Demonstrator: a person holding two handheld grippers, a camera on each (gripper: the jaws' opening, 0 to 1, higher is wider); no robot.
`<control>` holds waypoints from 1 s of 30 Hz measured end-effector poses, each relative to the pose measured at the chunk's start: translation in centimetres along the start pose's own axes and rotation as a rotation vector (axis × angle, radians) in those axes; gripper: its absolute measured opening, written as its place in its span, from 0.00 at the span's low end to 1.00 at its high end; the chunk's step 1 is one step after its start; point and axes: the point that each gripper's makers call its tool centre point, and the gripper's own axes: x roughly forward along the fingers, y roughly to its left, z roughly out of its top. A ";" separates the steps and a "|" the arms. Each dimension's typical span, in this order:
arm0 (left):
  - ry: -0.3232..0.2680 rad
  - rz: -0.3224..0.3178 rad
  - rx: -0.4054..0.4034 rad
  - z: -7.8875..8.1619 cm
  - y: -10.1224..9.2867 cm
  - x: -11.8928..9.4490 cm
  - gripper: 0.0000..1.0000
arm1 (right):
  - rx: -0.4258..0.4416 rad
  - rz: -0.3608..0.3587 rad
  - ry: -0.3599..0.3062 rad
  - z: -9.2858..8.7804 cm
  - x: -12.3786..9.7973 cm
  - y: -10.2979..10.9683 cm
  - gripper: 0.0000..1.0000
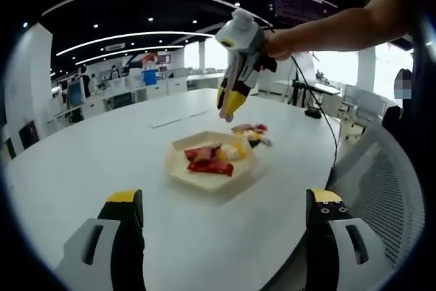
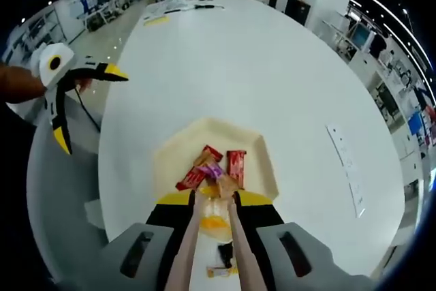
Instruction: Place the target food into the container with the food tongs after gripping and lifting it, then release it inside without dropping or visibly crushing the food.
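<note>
Your right gripper [image 2: 215, 199] sits nearest the lens in the right gripper view; its yellow-tipped jaws are clamped on the two arms of the tongs [image 2: 212, 253], which run forward between them; the tongs' tips close on a pale food piece [image 2: 215, 221] with an orange centre, held just at the near rim of the tray [image 2: 262, 161]; whether the piece touches the rim cannot be told. Inside the tray lie red wrappers [image 2: 235, 161] and a purple one [image 2: 212, 168]; the tray rests on a white table [image 2: 272, 66]; a strip of paper [image 2: 346, 168] lies well apart to the right. Your left gripper [image 2: 68, 97] enters from the left, held by a hand [image 2: 20, 83], its jaws spread wide over the table's edge.

In the left gripper view, your left gripper [image 1: 228, 209] shows both jaws far apart, holding nothing; beyond them the tray [image 1: 184, 172] sits on the table [image 1: 88, 155] with wrappers [image 1: 208, 158] inside; more food [image 1: 252, 132] lies on the table just behind the tray. Your right gripper [image 1: 231, 103] hangs above that food, pointing down, gripped by your hand [image 1: 276, 44]; a mesh chair [image 1: 381, 175] stands at the right.
</note>
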 end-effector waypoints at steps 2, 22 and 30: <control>0.001 -0.001 0.010 0.0 -0.1 0.0 0.96 | -0.006 -0.007 0.013 -0.7 -0.2 -0.2 0.22; 0.010 -0.001 0.005 -0.2 0.0 0.1 0.96 | 0.027 -0.059 -0.001 -5.2 -3.2 -3.1 0.24; 0.017 -0.005 0.004 -0.3 -0.2 0.1 0.96 | 0.038 -0.070 -0.003 -6.3 -3.8 -3.8 0.25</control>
